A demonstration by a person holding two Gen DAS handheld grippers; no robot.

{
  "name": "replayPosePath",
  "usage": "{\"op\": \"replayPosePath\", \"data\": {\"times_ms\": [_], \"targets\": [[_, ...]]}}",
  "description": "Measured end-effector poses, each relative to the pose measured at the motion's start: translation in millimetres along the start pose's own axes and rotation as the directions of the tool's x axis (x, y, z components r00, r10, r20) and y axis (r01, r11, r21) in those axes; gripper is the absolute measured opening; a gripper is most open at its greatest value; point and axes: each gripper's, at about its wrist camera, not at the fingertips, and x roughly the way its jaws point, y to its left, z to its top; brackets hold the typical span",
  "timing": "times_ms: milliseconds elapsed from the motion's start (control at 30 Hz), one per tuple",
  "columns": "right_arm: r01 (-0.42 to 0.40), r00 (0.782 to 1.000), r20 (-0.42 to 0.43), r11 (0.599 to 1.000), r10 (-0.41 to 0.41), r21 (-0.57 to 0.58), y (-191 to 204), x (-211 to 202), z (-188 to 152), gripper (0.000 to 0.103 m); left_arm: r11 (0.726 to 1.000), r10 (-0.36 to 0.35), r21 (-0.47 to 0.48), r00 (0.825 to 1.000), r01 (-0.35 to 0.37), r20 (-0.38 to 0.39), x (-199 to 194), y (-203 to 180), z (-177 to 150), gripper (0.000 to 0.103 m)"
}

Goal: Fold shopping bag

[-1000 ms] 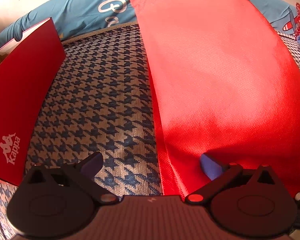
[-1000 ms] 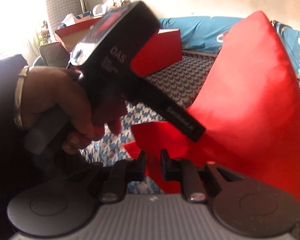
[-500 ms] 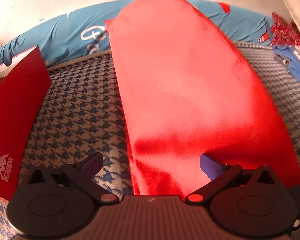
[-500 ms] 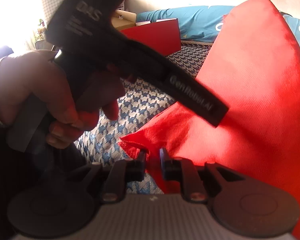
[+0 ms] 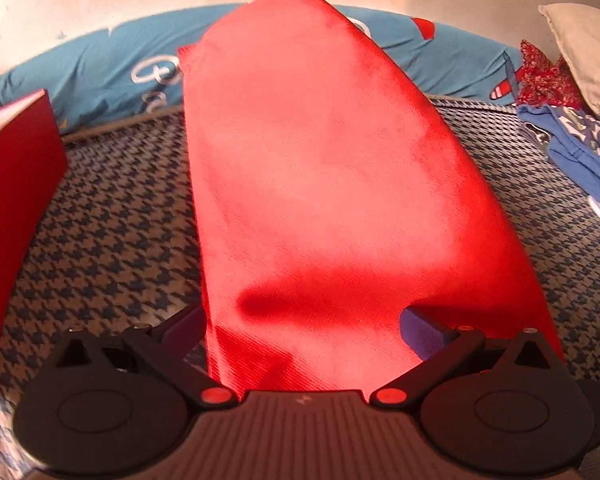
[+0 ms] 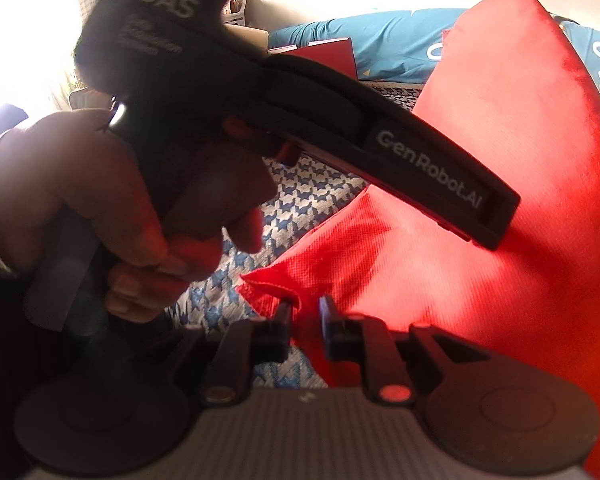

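bed cover: blue houndstooth, carries everything
shopping bag: red non-woven, lifted tent-like mid-cover, near corner raised
shoe box: red, left edge of cover
left gripper: jaws wide apart over bag's near end
right gripper: jaws clamped on bag's corner hem

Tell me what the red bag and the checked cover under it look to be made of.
Red bag: probably non-woven synthetic fabric, matte with slight sheen; a fine embossed grid shows in the right wrist view, and it creases stiffly. Checked cover: seemingly woven cloth, matte; the blue-and-cream houndstooth looks coarse and threadlike.
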Motion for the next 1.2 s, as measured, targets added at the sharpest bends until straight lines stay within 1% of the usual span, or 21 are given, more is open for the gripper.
{"op": "replayPosePath", "data": {"times_ms": [67, 233, 367, 433, 533, 600, 667, 733, 767, 800, 833, 867, 900, 933, 967, 1033, 1067, 1133, 1200], "targets": [[0.000, 1.000, 0.001, 1.000, 0.000, -0.001, -1.1, -1.3, -0.2, 0.014, 1.000, 0.005, 0.012, 1.000, -0.004, -0.022, 7.3, -0.1, -1.2, 0.103], [-0.004, 1.000, 0.005, 1.000, 0.004, 0.006, -6.4, -6.6, -0.4, 0.014, 0.999, 0.025, 0.044, 0.999, -0.023, -0.047, 16.8, -7.9, -5.0, 0.103], [-0.005, 1.000, 0.007, 1.000, 0.005, 0.004, -5.6, -7.0, -3.4, 0.014, 0.997, 0.061, 0.045, 0.998, -0.060, -0.025, 16.5, -10.1, -4.8, 0.103], [-0.009, 1.000, 0.007, 1.000, 0.009, 0.006, -8.2, -8.7, -3.5, 0.014, 0.996, 0.063, 0.060, 0.998, -0.062, -0.010, 11.5, -11.6, -4.2, 0.103], [-0.014, 1.000, 0.006, 1.000, 0.014, 0.007, -11.2, -11.7, -3.9, 0.014, 0.995, 0.077, 0.070, 0.997, -0.076, -0.011, 5.8, -11.4, -5.5, 0.103], [-0.012, 1.000, 0.005, 1.000, 0.012, 0.002, -11.6, -13.0, -4.3, 0.014, 0.995, 0.083, 0.065, 0.996, -0.082, -0.011, 4.3, -7.9, -5.5, 0.103], [-0.009, 1.000, 0.004, 1.000, 0.009, -0.002, -11.8, -13.5, -5.4, 0.015, 0.995, 0.092, 0.043, 0.995, -0.090, -0.040, 8.7, -1.1, -6.3, 0.103], [-0.005, 1.000, 0.004, 1.000, 0.005, -0.010, -7.9, -11.8, -10.2, 0.015, 0.997, 0.071, 0.004, 0.996, -0.071, -0.059, 13.2, 5.7, -8.5, 0.103], [-0.004, 1.000, 0.003, 1.000, 0.004, -0.016, 4.6, -5.0, -15.4, 0.015, 0.998, 0.067, -0.001, 0.996, -0.067, -0.059, 13.8, 6.8, -9.4, 0.103], [-0.003, 1.000, -0.003, 1.000, 0.003, -0.028, 9.4, -5.0, -15.5, 0.016, 0.998, 0.064, -0.006, 0.996, -0.064, -0.058, 14.4, 7.9, -10.4, 0.103], [-0.002, 1.000, -0.013, 0.999, 0.001, -0.043, 15.1, -5.0, -14.3, 0.020, 0.998, 0.060, -0.011, 0.997, -0.061, -0.057, 15.0, 9.0, -11.4, 0.103], [0.001, 1.000, -0.021, 0.998, -0.002, -0.055, 16.9, -5.6, -11.6, 0.026, 0.998, 0.058, -0.014, 0.997, -0.059, -0.056, 15.4, 9.8, -12.2, 0.103], [0.010, 0.999, -0.035, 0.997, -0.013, -0.074, 17.1, -10.4, -9.4, 0.029, 0.998, 0.060, -0.010, 0.997, -0.060, -0.055, 15.6, 9.4, -12.5, 0.103], [0.027, 0.999, -0.045, 0.996, -0.031, -0.090, 15.9, -15.8, -9.6, 0.037, 0.998, 0.061, -0.008, 0.997, -0.061, -0.054, 15.7, 9.3, -12.6, 0.103], [0.049, 0.997, -0.049, 0.994, -0.054, -0.100, 13.8, -20.8, -9.3, 0.040, 0.998, 0.060, -0.009, 0.997, -0.061, -0.055, 15.6, 9.9, -12.6, 0.103], [0.073, 0.995, -0.055, 0.993, -0.078, -0.096, 8.8, -31.3, -8.2, 0.039, 0.998, 0.061, -0.008, 0.997, -0.062, -0.052, 15.2, 10.2, -12.9, 0.103], [0.076, 0.995, -0.059, 0.994, -0.081, -0.083, 5.5, -36.7, -7.5, 0.038, 0.998, 0.061, -0.013, 0.997, -0.061, -0.051, 15.1, 11.0, -13.3, 0.103], [0.067, 0.994, -0.082, 0.997, -0.070, -0.045, -5.9, -46.8, -5.9, 0.038, 0.998, 0.060, -0.014, 0.997, -0.061, -0.050, 15.1, 12.4, -13.6, 0.103], [0.093, 0.992, -0.078, 0.994, -0.097, -0.054, -8.8, -53.2, -3.2, 0.039, 0.998, 0.065, 0.001, 0.997, -0.065, -0.046, 14.3, 11.9, -14.4, 0.103]]}}
